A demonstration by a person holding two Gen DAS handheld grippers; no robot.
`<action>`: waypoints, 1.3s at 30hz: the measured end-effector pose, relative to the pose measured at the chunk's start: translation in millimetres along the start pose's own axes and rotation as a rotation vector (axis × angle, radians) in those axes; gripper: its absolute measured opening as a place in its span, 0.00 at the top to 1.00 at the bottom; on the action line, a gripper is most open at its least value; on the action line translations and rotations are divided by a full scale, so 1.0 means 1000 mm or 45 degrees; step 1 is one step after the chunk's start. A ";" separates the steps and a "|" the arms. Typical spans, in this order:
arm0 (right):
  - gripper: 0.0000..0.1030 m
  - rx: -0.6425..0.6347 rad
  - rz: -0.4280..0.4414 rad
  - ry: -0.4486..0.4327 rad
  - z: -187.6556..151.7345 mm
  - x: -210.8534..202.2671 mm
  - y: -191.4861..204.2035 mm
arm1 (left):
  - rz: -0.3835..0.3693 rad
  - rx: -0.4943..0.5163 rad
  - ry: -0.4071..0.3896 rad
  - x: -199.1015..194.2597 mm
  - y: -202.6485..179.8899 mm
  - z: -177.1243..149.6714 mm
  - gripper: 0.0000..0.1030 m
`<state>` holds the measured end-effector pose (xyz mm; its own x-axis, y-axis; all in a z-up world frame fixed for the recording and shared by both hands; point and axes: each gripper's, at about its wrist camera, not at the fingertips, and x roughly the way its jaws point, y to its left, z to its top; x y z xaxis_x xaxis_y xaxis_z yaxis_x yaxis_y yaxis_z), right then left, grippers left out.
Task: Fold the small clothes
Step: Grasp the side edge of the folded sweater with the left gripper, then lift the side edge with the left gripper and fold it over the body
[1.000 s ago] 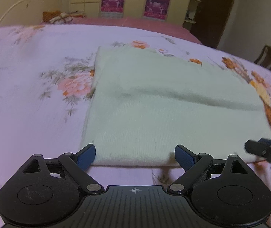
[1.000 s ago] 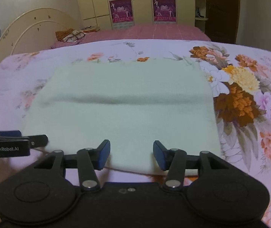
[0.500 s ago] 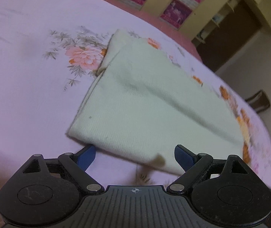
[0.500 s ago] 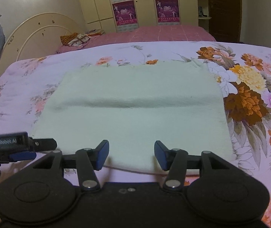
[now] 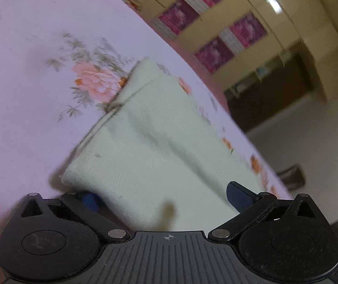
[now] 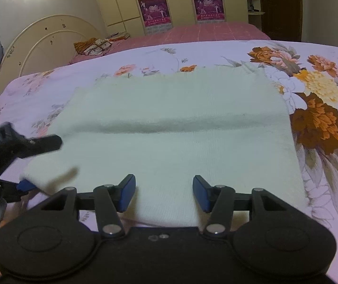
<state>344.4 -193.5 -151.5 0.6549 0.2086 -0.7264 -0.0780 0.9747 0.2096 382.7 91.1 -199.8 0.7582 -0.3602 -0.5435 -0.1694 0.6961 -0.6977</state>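
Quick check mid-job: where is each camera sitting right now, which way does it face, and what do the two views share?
Left wrist: on the left tool, rolled sideways, at the near left corner of the pale green garment; its open blue fingers straddle that corner.
Right wrist: on the right tool, level, facing across the bedspread toward the headboard; open at the garment's near edge, with the left tool at left.
Shared: the garment, flowered bedspread and wardrobe posters.

The cloth lies on the bed. The left gripper is at its left corner. The right gripper is over its near edge.
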 end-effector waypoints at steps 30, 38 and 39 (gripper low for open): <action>0.56 -0.391 -0.153 -0.127 0.029 0.069 0.042 | -0.147 0.054 -0.109 0.026 -0.006 0.025 0.92; 0.58 -0.255 -0.081 -0.197 0.028 0.055 0.029 | -0.363 0.456 0.077 0.060 -0.100 0.020 0.92; 0.61 -0.204 -0.059 -0.204 0.029 0.051 0.023 | -0.390 0.507 0.126 0.068 -0.112 0.013 0.92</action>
<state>397.6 -163.0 -164.8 0.7706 0.1601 -0.6169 -0.1547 0.9860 0.0626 461.3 -3.2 -151.9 0.6689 -0.6283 -0.3973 0.3187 0.7252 -0.6103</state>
